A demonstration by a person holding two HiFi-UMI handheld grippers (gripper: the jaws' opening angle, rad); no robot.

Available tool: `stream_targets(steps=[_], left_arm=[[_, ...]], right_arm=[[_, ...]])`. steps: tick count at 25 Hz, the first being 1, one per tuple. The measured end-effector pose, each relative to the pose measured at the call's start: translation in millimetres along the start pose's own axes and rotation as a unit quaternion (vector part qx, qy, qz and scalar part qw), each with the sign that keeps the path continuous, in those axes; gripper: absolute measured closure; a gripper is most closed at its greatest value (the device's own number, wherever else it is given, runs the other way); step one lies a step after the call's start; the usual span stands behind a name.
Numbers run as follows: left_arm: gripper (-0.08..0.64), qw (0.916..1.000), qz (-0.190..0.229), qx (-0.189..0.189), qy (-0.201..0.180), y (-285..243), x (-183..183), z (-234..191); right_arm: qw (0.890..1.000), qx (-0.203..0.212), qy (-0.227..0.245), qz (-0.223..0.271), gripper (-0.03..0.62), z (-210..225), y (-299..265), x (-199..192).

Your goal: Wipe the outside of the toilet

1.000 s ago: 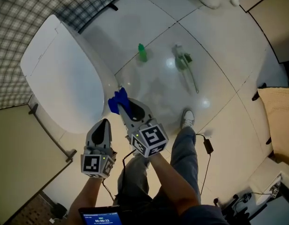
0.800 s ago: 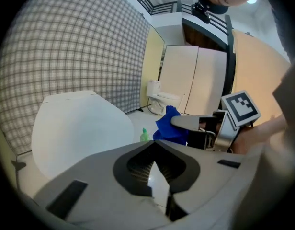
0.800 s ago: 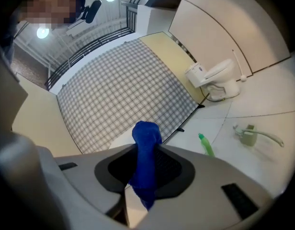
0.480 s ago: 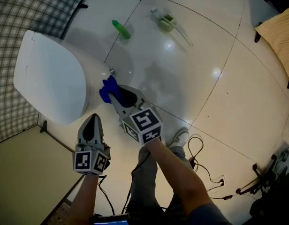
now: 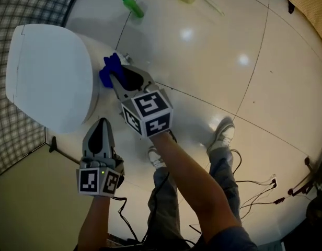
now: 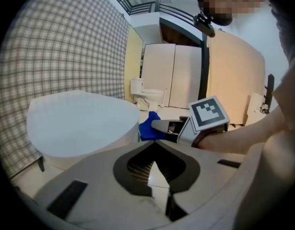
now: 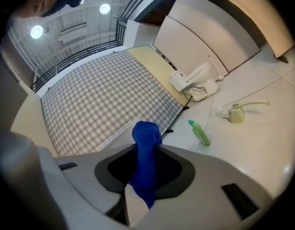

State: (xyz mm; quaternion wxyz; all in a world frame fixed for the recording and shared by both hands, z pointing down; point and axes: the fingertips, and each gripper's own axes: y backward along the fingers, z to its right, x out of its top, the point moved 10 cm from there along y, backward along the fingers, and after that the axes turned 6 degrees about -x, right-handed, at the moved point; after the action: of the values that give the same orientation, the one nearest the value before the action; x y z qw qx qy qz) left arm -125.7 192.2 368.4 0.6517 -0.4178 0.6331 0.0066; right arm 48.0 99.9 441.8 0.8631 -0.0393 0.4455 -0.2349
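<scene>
Since a second ago, the right tool [image 5: 117,82] has carried its blue cloth [image 5: 107,69] onto the side of the toilet [image 5: 46,82], at ten o'clock. Clamped mid-bunch, the soft cloth should drag easily over slick porcelain. The left tool [image 5: 102,125], closed on nothing, waits at seven o'clock.

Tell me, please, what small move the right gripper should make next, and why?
Probably sweep the blue cloth along the outer side of the toilet. The right gripper has its jaws shut on the cloth, which appears to rest against that side, so it looks placed for a wiping stroke.
</scene>
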Motion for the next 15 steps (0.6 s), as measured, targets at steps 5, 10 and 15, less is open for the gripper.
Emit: stream_targets(steps=[5, 10, 15], left_arm=[[0.546, 0.9996, 0.004, -0.022, -0.017, 2.4, -37.3, -45.6], [0.546, 0.9991, -0.036, -0.014, -0.018, 24.6, -69.9, -82.4], [0.546, 0.9985, -0.047, -0.019, -0.019, 31.8, -77.6, -86.7]], right_arm=[[0.999, -0.033, -0.027, 0.031, 0.497, -32.1, 17.6, -81.7], [0.997, -0.036, -0.074, 0.005, 0.495, -76.9, 31.1, -158.8], [0.997, -0.024, -0.068, -0.01, 0.495, -80.8, 33.4, -164.8]])
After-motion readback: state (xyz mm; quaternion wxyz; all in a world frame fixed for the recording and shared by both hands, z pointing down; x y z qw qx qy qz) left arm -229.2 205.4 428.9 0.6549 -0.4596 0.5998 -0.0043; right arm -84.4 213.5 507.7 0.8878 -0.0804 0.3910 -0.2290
